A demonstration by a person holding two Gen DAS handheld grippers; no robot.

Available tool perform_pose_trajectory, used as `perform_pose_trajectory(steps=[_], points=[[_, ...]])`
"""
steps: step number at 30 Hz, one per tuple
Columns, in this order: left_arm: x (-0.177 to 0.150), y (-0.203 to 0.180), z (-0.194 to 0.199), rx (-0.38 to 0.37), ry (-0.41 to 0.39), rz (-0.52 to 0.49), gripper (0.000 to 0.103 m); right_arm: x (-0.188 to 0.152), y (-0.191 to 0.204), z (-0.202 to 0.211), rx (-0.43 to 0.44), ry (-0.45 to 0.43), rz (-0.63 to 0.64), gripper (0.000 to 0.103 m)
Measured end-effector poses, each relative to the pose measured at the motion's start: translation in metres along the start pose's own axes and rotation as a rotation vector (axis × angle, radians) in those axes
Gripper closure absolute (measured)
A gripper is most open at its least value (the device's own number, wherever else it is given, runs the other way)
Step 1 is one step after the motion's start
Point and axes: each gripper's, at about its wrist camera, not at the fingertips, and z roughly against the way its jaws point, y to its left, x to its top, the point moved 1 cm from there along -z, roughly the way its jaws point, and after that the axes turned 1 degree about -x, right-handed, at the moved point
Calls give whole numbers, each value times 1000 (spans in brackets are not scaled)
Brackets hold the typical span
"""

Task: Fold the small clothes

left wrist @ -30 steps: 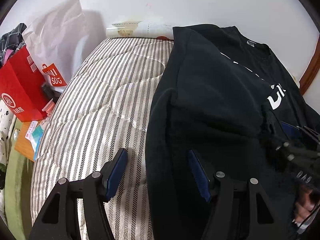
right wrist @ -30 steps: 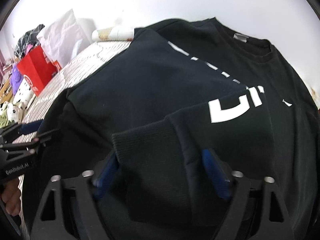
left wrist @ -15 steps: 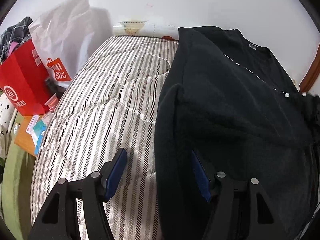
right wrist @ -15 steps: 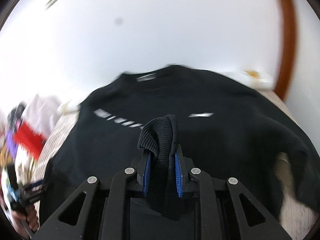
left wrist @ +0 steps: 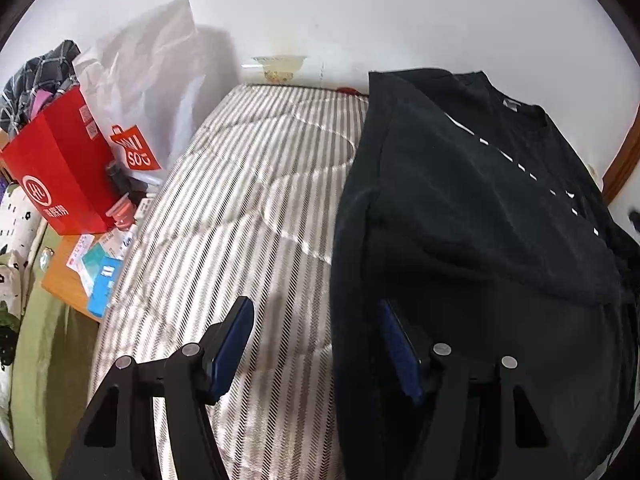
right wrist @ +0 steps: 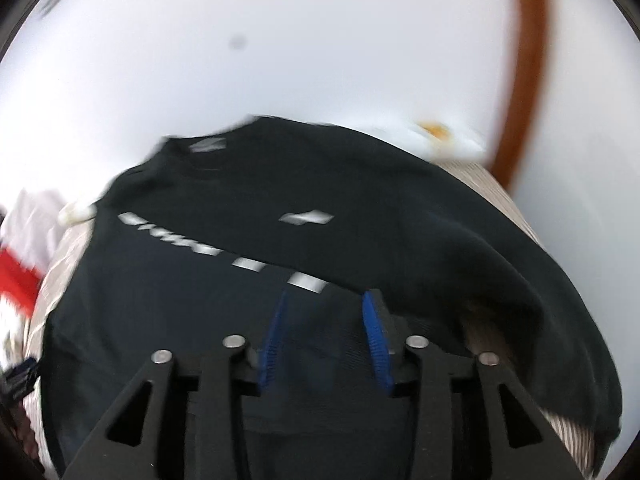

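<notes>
A black sweatshirt (left wrist: 472, 216) with white lettering lies on the striped bed cover (left wrist: 248, 216), its left side folded inward. It also fills the blurred right wrist view (right wrist: 280, 264). My left gripper (left wrist: 316, 344) is open and empty, straddling the sweatshirt's left edge near the hem. My right gripper (right wrist: 328, 336) is open over the sweatshirt's lower middle, with the dark sleeve cloth lying between its blue pads (right wrist: 374, 340), not clamped.
A red paper bag (left wrist: 60, 168) and a white shopping bag (left wrist: 148, 84) stand at the bed's left edge. Small boxes lie on a wooden stand (left wrist: 68, 276) below them. A white wall runs behind the bed; a brown wooden frame (right wrist: 528, 64) is at the right.
My right gripper, shut on the sleeve cuff half a second ago, has opened and let it go over the sweatshirt's front. The left gripper stayed open and pulled back slightly.
</notes>
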Motion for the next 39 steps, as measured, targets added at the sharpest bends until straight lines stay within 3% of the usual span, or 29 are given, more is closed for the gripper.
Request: perform_pose_trajectory(steps=[6, 11, 15, 20, 25, 26, 28, 29, 30, 31, 35, 39], points=[[13, 2, -1, -19, -18, 2, 41, 39, 133, -35, 168, -10, 208, 49], [18, 8, -6, -44, -36, -1, 45, 53, 213, -72, 298, -18, 303, 49], [21, 7, -18, -76, -29, -27, 50, 66, 260, -101, 376, -15, 352, 49], [29, 4, -33, -89, -37, -43, 56, 82, 308, -150, 397, 17, 400, 48], [35, 0, -41, -103, -38, -73, 65, 95, 329, -190, 415, 60, 386, 48], [36, -1, -42, -111, -37, -77, 68, 97, 332, -197, 424, 70, 384, 53], [38, -1, -43, -125, -38, -79, 74, 99, 336, -207, 441, 86, 383, 87], [39, -2, -44, -138, -36, -81, 81, 100, 339, -210, 486, 107, 386, 95], [40, -3, -43, -159, -33, -87, 93, 100, 341, -210, 506, 116, 385, 95], [40, -4, -42, -166, -36, -91, 97, 100, 342, -208, 505, 102, 390, 96], [39, 3, -33, -158, -63, -81, 97, 105, 352, -191, 543, 21, 425, 96], [41, 12, -33, -168, -42, -50, 97, 111, 373, -193, 573, 4, 404, 96]])
